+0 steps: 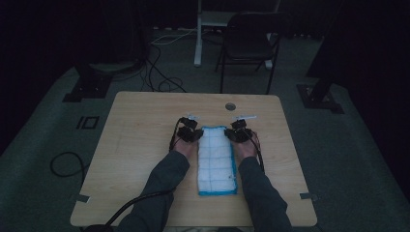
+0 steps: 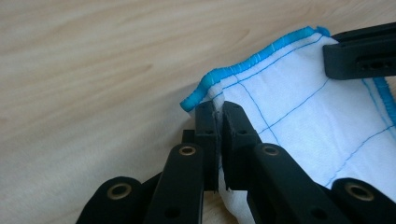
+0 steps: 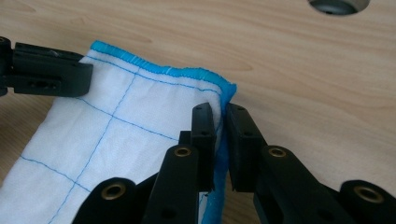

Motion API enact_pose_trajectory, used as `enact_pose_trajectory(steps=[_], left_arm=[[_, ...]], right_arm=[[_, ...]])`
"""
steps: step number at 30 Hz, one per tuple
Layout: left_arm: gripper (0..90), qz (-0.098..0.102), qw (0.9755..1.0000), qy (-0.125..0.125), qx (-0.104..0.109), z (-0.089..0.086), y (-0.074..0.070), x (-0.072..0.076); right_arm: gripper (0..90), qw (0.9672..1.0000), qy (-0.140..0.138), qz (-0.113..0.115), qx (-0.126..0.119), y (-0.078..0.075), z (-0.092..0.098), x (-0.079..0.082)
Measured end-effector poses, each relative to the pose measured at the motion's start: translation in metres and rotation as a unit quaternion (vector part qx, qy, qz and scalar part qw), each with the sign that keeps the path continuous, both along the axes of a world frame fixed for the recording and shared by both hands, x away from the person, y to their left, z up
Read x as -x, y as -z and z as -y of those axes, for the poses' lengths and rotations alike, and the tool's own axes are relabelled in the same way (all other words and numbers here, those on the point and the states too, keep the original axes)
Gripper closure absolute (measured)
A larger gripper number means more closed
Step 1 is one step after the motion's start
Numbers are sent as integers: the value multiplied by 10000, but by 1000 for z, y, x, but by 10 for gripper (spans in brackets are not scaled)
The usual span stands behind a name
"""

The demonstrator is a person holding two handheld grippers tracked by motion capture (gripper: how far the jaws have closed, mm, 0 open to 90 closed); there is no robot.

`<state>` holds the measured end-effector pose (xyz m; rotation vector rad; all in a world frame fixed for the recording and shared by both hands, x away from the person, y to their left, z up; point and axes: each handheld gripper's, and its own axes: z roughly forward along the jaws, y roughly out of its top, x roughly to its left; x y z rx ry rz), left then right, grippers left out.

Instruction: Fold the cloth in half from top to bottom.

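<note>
A white cloth (image 1: 217,161) with blue edging and a blue stitched grid lies folded into a long strip on the wooden table (image 1: 145,145), running from the near edge toward the middle, between the person's two forearms. The left gripper (image 2: 218,122) sits at the far left corner of the strip, its jaws clamped together on a pinch of the blue hem, which bunches up just above the pads. The right gripper (image 3: 220,122) mirrors it at the far right corner, jaws closed on the edging there, fabric squeezed thin between them. Each gripper view catches the other gripper's black jaw across the far hem. From the high view both hands rest level, either side of the cloth's far end, near the round cable hole (image 1: 230,106) in the tabletop. The step in hand looks like a two-corner pickup, likely for another fold toward the near end. To do it well: the bites look shallow, mostly hem, so a lift should start slow and check that every layer has come along. Both hands should rise together and stay as far apart as the strip is wide, keeping the far edge taut and straight. A skewed lift would drag the near end askew on the table.
</note>
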<state>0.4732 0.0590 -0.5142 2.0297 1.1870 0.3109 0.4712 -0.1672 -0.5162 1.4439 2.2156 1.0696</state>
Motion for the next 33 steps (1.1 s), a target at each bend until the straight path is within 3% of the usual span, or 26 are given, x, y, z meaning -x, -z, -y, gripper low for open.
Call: enact_pose_trajectory(steps=[9, 14, 33], left_arm=[[868, 148, 9996, 139, 211, -1, -19, -3], [868, 255, 9992, 157, 268, -2, -29, -1], [866, 588, 9959, 396, 562, -11, -45, 35]], right_arm=[[833, 9997, 0, 233, -40, -12, 6, 2], [833, 9988, -82, 457, 174, -24, 3, 7], [832, 9954, -408, 864, 120, -42, 9, 38]])
